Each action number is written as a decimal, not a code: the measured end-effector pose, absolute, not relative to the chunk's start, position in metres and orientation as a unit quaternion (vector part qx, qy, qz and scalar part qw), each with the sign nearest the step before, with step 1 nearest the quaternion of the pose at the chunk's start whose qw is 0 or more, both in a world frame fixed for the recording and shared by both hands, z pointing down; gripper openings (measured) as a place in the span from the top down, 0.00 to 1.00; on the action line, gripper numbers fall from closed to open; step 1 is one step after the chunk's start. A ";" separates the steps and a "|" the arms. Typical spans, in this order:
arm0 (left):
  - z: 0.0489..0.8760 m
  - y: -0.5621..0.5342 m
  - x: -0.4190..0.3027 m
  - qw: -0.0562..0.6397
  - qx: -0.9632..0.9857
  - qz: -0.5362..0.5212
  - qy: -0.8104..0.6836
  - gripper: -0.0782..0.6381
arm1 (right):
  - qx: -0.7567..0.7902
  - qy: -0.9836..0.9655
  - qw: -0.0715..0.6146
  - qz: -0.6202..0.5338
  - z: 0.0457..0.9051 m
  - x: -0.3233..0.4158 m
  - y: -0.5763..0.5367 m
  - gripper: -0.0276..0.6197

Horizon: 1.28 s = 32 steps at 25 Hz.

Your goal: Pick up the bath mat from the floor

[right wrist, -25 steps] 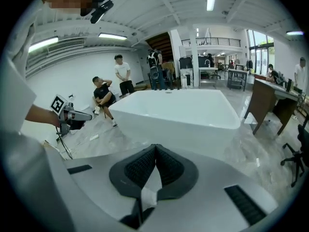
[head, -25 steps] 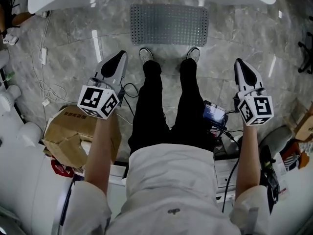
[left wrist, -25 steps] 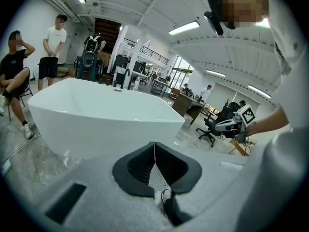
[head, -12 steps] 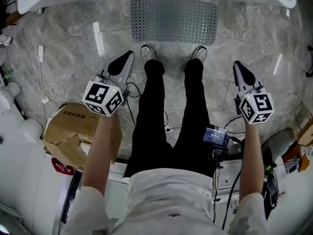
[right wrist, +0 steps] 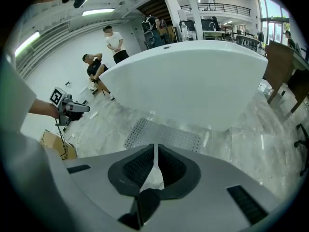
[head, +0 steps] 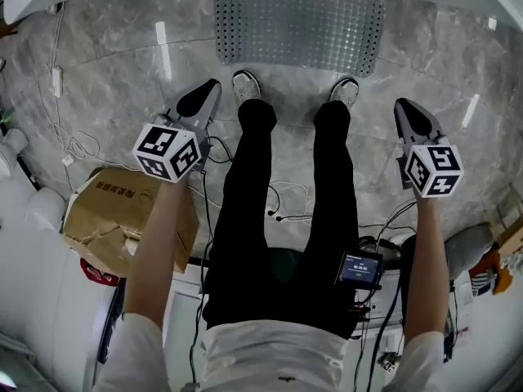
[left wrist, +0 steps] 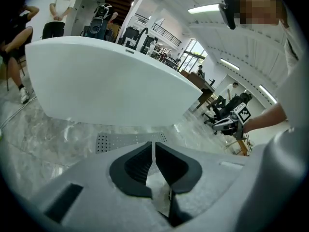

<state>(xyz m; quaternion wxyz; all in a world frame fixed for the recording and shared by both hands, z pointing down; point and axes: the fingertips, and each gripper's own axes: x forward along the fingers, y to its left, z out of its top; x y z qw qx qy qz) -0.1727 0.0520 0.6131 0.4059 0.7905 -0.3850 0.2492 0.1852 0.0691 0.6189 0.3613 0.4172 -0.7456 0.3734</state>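
Lower now than a second ago, my left gripper (head: 200,101) and right gripper (head: 407,111) hang nearer the floor (head: 114,72), both clenched tight on nothing.

The white tub (left wrist: 111,79) runs along the far edge. The grey perforated bath mat (head: 298,28) lies flat on the marble floor just beside the tub, right ahead of my shoes (head: 245,85). A torn cardboard box (head: 114,215) sits near my left arm. Each gripper points down outside a leg, apart from the mat and touching nothing, with the mat showing past the closed jaws in both gripper views.
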 end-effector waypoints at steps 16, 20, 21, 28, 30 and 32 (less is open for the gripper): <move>0.799 0.029 -0.184 0.450 0.746 0.289 -0.396 0.79 | 0.434 -0.703 0.387 0.409 0.799 0.220 0.041 0.81; 0.835 0.028 -0.188 0.455 0.739 0.298 -0.397 0.78 | 0.439 -0.687 0.396 0.422 0.846 0.237 0.037 0.80; 0.844 0.027 -0.190 0.456 0.737 0.299 -0.399 0.77 | 0.439 -0.685 0.398 0.424 0.856 0.240 0.035 0.80; 0.901 0.025 -0.205 0.462 0.718 0.299 -0.426 0.74 | 0.432 -0.672 0.428 0.423 0.927 0.261 0.025 0.77; 0.918 0.027 -0.212 0.459 0.713 0.313 -0.428 0.74 | 0.431 -0.666 0.437 0.423 0.947 0.267 0.024 0.76; 0.934 0.030 -0.220 0.456 0.707 0.325 -0.432 0.74 | 0.431 -0.660 0.445 0.425 0.964 0.272 0.027 0.76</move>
